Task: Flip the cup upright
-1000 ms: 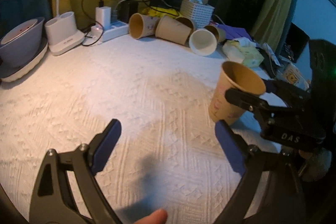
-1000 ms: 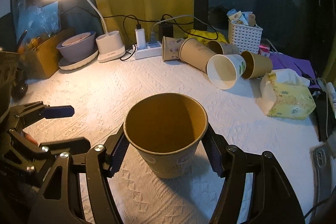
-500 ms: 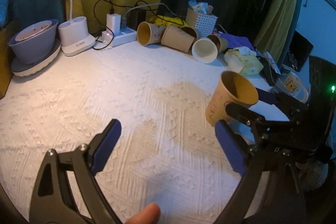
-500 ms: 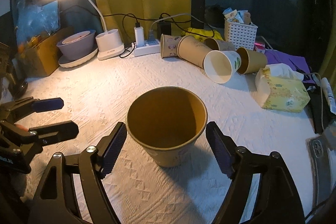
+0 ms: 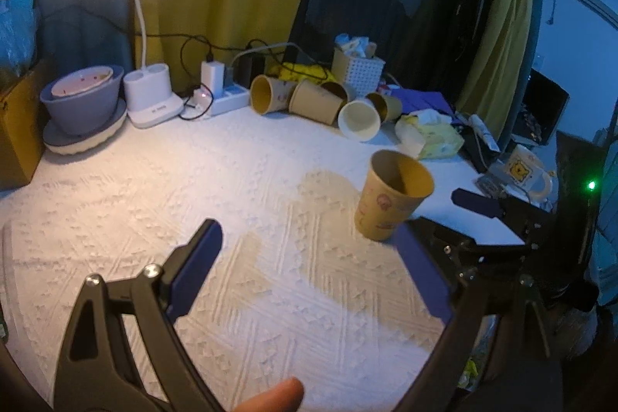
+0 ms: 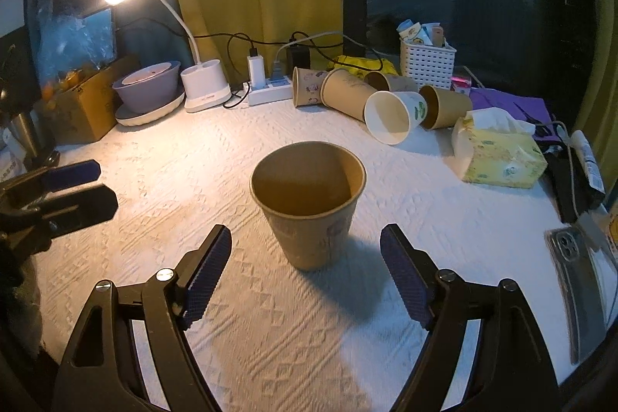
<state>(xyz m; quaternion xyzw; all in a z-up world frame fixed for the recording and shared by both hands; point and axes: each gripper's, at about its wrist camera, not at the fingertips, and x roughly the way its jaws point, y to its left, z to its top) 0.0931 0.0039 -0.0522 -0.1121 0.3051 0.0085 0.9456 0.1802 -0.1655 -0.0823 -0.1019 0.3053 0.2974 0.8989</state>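
A brown paper cup [image 6: 309, 203] stands upright on the white textured cloth [image 6: 231, 149], mouth up. It also shows in the left wrist view [image 5: 390, 195]. My right gripper [image 6: 305, 257] is open and empty, its blue pads just behind the cup on either side, not touching it. My left gripper [image 5: 309, 261] is open and empty, to the left of the cup and apart from it. The right gripper shows at the right of the left wrist view [image 5: 483, 215].
Several paper cups [image 6: 367, 95] lie on their sides at the back. Near them stand a white basket [image 6: 426, 62], a tissue pack [image 6: 498, 153], a power strip [image 6: 266, 89], a lamp base [image 6: 204, 85] and a grey bowl [image 6: 148, 91]. A phone [image 6: 579, 257] lies at the right edge.
My right gripper has opened, let go of the cup and pulled back. The cup now stands upright on the cloth. My left gripper has drawn back.
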